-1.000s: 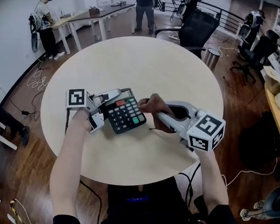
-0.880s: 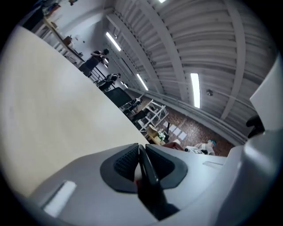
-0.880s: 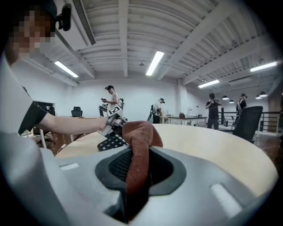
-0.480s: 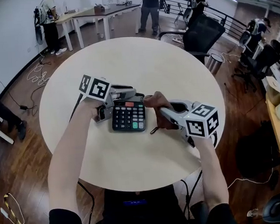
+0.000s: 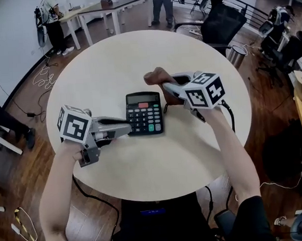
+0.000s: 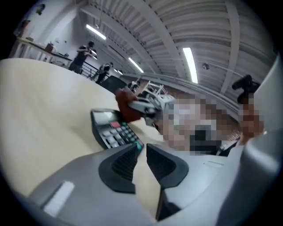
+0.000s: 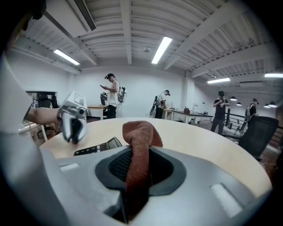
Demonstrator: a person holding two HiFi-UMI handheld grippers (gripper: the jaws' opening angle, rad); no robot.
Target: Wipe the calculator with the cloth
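- Head view: we find that the left gripper (image 5: 125, 128) has let go of the calculator (image 5: 144, 112), which it steadied a second ago. It now sits drawn back, with the calculator just ahead of its tips and apart from them.
- Head view: the right gripper (image 5: 165, 87) has carried the cloth (image 5: 156, 76) off the keypad. The calculator now lies beside and behind the cloth's leading edge, off its own far right corner. We judge that no wiping contact exists at present, either between strokes or after the wipe.
- Head view: the calculator has been turned from askew to square on the table (image 5: 101, 64). Its long axis runs across the line of the left gripper, with the display end on the far side and the keys nearer the wearer.
- Left gripper view: the left gripper (image 6: 141, 152) shows its jaws standing a narrow gap apart, having just been closing, with nothing between them. The calculator (image 6: 112, 132) lies ahead and slightly left, display end farthest, with the cloth (image 6: 126, 108) beyond it.
- Right gripper view: the right gripper (image 7: 139, 170) has its jaws pinched on the cloth (image 7: 138, 141), which stands up out of them. The calculator (image 7: 99, 147) shows low to the left, and the left gripper (image 7: 73, 120) beyond it.
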